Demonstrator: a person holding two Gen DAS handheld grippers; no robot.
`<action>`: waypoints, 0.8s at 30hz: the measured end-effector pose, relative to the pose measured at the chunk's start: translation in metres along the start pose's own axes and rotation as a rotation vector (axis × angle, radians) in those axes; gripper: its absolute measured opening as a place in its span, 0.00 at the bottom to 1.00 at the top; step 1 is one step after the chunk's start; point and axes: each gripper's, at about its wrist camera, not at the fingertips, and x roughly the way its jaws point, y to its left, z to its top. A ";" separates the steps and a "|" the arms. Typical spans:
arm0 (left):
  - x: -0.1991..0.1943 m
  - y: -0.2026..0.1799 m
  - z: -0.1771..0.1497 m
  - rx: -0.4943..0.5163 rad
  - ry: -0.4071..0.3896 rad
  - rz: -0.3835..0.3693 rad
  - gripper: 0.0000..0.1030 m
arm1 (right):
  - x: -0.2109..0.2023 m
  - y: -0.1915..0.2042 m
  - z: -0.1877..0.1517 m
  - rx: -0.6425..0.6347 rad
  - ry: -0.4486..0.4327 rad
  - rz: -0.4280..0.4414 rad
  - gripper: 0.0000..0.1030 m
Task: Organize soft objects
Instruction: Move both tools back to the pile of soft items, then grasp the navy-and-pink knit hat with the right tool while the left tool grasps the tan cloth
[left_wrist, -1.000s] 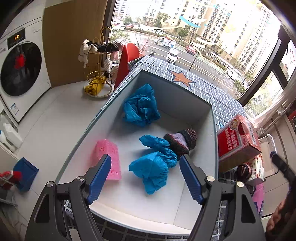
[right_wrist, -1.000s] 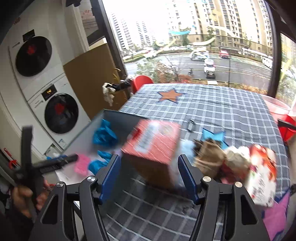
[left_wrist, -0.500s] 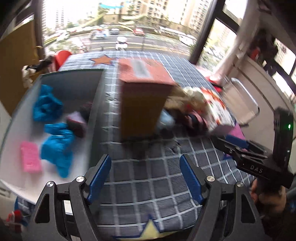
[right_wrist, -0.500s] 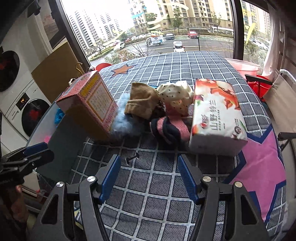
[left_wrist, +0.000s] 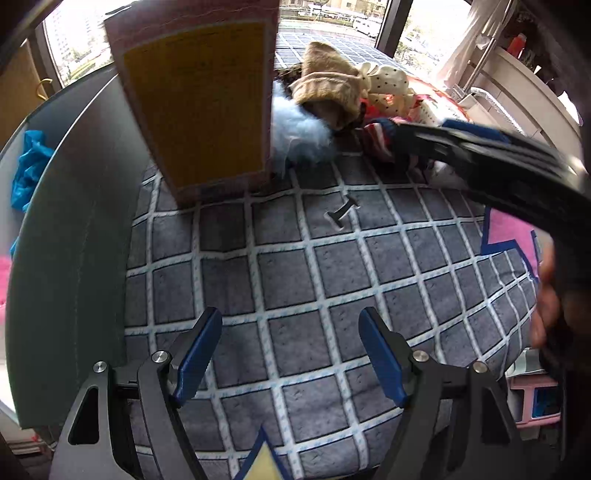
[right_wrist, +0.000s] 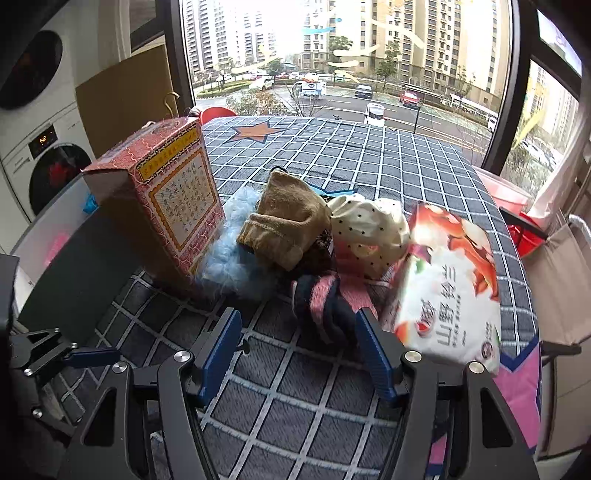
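**Clerk:** Jaws first, both sets, please

**Holder:** Jaws of my left gripper (left_wrist: 290, 345): spread well apart, nothing between the blue pads, only the grey checked cloth (left_wrist: 295, 266) of the desk below them. Jaws of my right gripper (right_wrist: 297, 349): about half open, gripping nothing; the navy-and-pink striped sock (right_wrist: 325, 306) lies just ahead of the tips, close against the right-hand pad, though I cannot tell whether it touches

**Clerk:** Soft items, and where?

**Holder:** One heap on the cloth, between two packages. Item: tan knitted sock (right_wrist: 286, 225), on top of the heap. Item: pale blue fluffy piece (right_wrist: 231, 254), pressed against the patterned red carton (right_wrist: 166, 195) that stands upright on the left. Item: cream dotted fabric (right_wrist: 367, 229), right of the tan sock. Item: the striped sock, at the near edge of the heap. A white tissue pack (right_wrist: 448, 284) with red print leans at the right side, touching the heap

**Clerk:** Anything already sorted?

**Holder:** Grey bin (left_wrist: 70, 258) at the left edge of the desk, just beside the carton. Inside, crumpled blue material (left_wrist: 31, 166) and a sliver of something pink (left_wrist: 4, 275); most of its floor is hidden by the wall

**Clerk:** Loose sundries?

**Holder:** One small dark clip-like piece (left_wrist: 343, 214) on the cloth, too small to name. From the left camera, my right gripper crosses the upper right, over the heap
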 end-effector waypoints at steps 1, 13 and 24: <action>-0.001 0.003 -0.002 -0.007 0.002 0.002 0.77 | 0.008 0.005 0.004 -0.031 0.014 -0.019 0.64; -0.010 0.019 -0.017 0.002 -0.010 0.007 0.77 | 0.033 -0.005 -0.014 -0.010 0.083 -0.074 0.23; -0.008 -0.035 0.013 0.109 -0.048 -0.002 0.77 | -0.035 -0.053 -0.078 0.192 0.019 -0.023 0.23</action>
